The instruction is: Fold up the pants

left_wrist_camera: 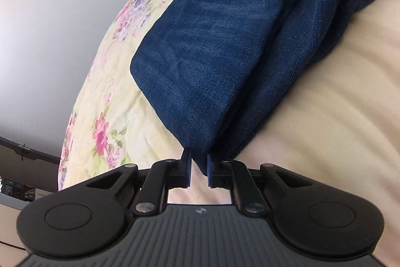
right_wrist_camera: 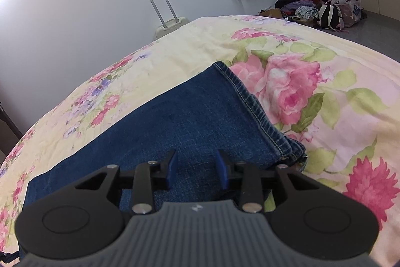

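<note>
Denim pants [left_wrist_camera: 212, 46] lie on the floral bed [left_wrist_camera: 107, 101]. Left hand-held gripper [left_wrist_camera: 198, 164] pinches a corner, probably to carry a fold. Right hand-held gripper [right_wrist_camera: 197, 167] hovers spread near the hem [right_wrist_camera: 252, 101], seemingly ready to grab.

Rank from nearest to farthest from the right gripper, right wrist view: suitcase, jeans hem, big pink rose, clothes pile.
1. jeans hem, just ahead, slightly right of the right gripper
2. big pink rose, on the bedspread right of the hem
3. suitcase, past the bed's far edge, left
4. clothes pile, far right on the floor
</note>
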`<state>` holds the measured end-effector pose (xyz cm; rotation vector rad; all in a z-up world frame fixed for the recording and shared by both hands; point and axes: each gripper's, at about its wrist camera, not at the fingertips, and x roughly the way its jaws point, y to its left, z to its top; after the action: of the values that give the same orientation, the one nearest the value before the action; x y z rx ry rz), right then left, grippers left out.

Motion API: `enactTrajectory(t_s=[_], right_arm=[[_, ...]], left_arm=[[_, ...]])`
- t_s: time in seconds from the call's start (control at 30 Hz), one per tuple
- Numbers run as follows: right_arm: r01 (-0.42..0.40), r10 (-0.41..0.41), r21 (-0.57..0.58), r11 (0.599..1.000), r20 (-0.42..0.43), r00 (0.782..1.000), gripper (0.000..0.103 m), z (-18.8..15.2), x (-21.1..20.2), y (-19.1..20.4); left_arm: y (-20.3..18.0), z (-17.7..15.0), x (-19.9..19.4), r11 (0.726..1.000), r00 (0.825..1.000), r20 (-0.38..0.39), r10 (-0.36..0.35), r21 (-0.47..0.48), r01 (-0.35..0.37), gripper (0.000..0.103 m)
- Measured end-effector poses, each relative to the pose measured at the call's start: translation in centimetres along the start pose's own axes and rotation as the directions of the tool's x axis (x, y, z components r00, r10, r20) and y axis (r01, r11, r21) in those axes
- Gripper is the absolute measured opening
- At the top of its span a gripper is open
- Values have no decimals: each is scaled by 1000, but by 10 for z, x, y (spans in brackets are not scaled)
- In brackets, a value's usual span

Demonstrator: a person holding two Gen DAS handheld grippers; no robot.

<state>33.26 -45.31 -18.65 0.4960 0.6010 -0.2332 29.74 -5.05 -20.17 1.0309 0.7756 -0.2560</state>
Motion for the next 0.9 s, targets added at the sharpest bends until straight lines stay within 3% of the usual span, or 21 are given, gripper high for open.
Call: enactTrajectory(t_s=[0.17,0.3,0.37,0.43,0.47,0.53,0.57,0.73,0.8,0.9], right_arm=[[21,-21,-5,1000,-53,998,24,-4,8,-9],[7,-1,54,999,-95,995,19,-9,12,-26],[22,-16,54,998,-101,995,14,-10,8,-27],[49,-39,87,995,-118,992,3,-11,1,-33],[74,-59,123,990,-125,990,3,-10,-5,-38],[123,-109,155,980,-94,990,20,-6,-22,-46],[140,-133,156,978,-54,990,20,-3,-32,-48],[59,-77,135,989,133,988,23,24,-45,-43],[34,-51,115,993,147,988,23,37,-32,-34],[-7,-10,109,994,150,989,23,52,-5,-22]], left_arm=[[12,-4,15,986,995,-51,-89,-149,80,8],[30,-7,14,951,985,-67,-159,-280,135,5],[39,-15,13,940,977,-108,-183,-310,142,4],[50,-30,2,926,981,-96,-168,-356,124,4],[59,-34,-4,907,982,-71,-177,-398,135,4],[83,-37,-18,854,983,6,-182,-496,161,6],[94,-34,-23,827,984,42,-172,-537,167,9],[142,7,-11,676,968,206,-144,-694,248,10],[148,27,4,646,960,243,-140,-712,274,11],[152,48,33,624,949,278,-151,-718,309,11]])
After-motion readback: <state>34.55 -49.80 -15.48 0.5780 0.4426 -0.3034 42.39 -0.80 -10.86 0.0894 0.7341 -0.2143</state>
